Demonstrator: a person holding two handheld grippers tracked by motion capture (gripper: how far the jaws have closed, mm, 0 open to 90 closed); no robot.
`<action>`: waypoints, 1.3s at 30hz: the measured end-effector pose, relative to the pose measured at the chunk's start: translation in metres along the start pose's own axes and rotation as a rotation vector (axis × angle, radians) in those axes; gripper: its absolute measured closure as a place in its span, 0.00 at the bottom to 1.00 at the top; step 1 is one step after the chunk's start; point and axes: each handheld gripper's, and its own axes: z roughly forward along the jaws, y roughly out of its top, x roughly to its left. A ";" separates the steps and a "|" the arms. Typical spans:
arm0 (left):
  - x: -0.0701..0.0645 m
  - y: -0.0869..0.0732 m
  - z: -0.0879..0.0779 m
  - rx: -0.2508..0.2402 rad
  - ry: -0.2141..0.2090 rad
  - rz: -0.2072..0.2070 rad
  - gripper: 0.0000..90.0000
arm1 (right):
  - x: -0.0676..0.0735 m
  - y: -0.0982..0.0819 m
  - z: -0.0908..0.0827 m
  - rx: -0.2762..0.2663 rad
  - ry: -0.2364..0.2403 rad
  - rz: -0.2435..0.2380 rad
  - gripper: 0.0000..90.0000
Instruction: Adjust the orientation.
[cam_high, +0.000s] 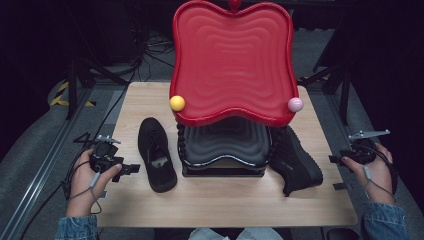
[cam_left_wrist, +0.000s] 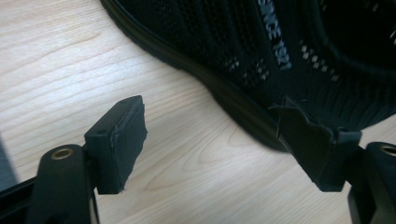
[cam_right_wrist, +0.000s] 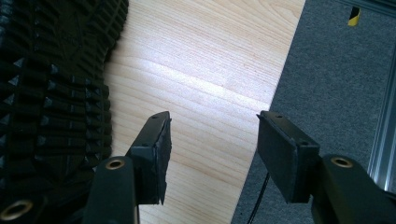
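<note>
Black mesh covers the left shoe (cam_high: 156, 152), which lies upright on the wooden surface (cam_high: 225, 200), just left of a red stand (cam_high: 232, 65). The left tongs (cam_high: 131, 169) hover beside its heel, spread, with nothing between them; in the left gripper view one pad (cam_left_wrist: 310, 140) sits close against the sole edge. The right shoe (cam_high: 297, 162) lies tipped on its side against the stand's other flank. The right tongs (cam_high: 336, 160) hang at the surface's right edge, also spread and empty.
</note>
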 end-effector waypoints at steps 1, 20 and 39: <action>-0.002 0.001 0.000 -0.009 0.005 -0.001 0.29 | 0.000 0.000 0.000 0.000 0.000 -0.009 0.50; -0.023 0.022 -0.012 0.015 -0.060 0.085 0.32 | 0.003 -0.003 0.013 -0.101 0.066 -0.058 0.49; -0.086 0.054 -0.037 0.019 -0.084 0.265 0.33 | 0.008 -0.002 0.015 -0.103 0.118 -0.030 0.49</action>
